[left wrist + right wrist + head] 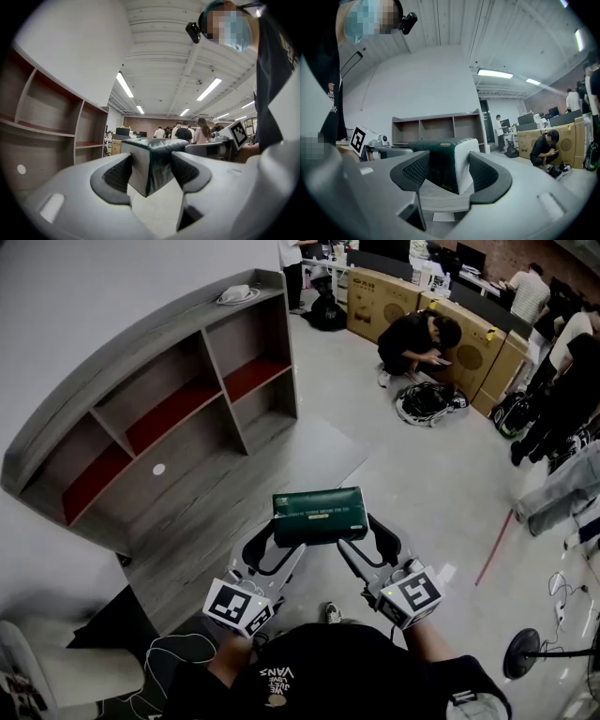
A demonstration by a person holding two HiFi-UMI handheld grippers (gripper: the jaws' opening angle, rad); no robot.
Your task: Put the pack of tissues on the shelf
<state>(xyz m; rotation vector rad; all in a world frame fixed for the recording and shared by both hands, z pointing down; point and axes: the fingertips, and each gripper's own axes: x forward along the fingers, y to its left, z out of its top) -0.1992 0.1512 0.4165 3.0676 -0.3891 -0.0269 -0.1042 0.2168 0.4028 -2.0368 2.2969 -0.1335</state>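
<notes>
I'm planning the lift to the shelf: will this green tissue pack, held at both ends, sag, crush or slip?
The pack of tissues is probably fairly stiff: it spans level between the left claw and right claw without visible sag. Its shiny wrap looks slippery, so it may slide. It is likely light and squashable; hard squeezing could dent its ends.

shelf [94, 385]: grey wood, open compartments | top: white object [237, 294] | base board: small white disc [158, 469]
</notes>
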